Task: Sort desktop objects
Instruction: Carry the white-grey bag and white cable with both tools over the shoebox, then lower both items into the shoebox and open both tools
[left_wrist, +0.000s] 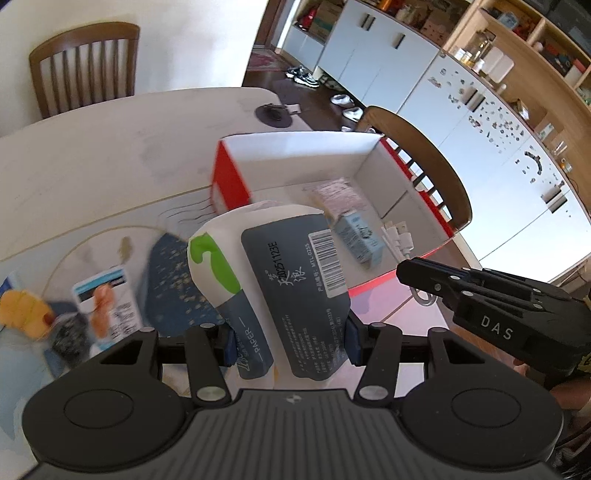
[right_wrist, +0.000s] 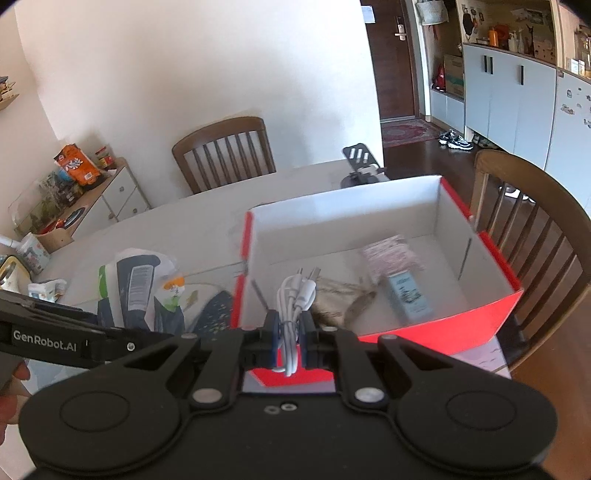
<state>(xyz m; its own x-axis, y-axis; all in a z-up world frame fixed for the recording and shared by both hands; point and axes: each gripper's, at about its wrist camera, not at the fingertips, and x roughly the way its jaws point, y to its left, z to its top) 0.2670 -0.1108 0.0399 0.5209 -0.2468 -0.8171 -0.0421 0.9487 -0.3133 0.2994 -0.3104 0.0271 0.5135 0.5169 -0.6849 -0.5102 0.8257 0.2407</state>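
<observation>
Left tongs (left_wrist: 290, 345) pinch the soft white-and-navy tissue pack (left_wrist: 273, 280) above the surface beside the red-walled cardboard box (right_wrist: 436, 325), while right tongs (right_wrist: 290, 334) pinch a coiled white cable (right_wrist: 293, 295) over its near wall, apparently for dropping inside.

White-and-slate soft tissue pack (left_wrist: 280, 288): you can read "PAPER", "20251123E", "MTL-0255".
Right black gripper (left_wrist: 495, 314): "DAS".
Left black gripper (right_wrist: 48, 339): "GenRobot.AI".
</observation>
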